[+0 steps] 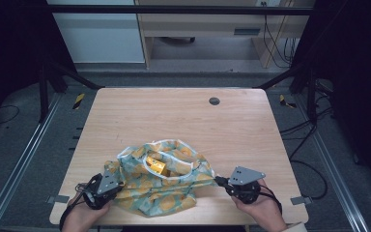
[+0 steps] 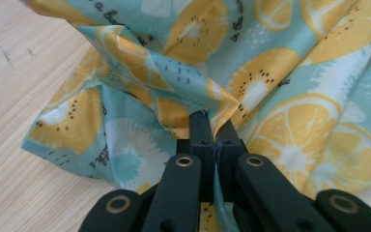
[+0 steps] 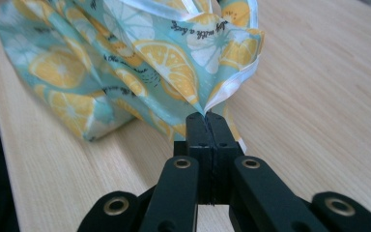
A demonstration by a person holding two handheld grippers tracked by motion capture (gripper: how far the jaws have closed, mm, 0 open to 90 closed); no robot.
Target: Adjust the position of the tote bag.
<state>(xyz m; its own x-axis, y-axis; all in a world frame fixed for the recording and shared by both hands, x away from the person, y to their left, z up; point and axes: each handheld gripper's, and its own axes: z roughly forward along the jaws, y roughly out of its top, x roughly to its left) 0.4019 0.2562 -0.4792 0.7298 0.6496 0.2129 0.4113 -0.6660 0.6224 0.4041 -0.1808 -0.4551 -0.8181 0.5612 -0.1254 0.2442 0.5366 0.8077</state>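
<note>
A: Report hand pose.
B: Both hands enter at the bottom of the high view. Left claw is clamped on the bag's left edge; right claw is clamped on its white-trimmed right edge.
A: Surface?
B: Light wood bench, grey plug at upper centre; dark floor and cables around it.
A: Bag condition?
B: Crumpled teal cloth with citrus print, lower centre, mouth open on a yellow item.
</note>
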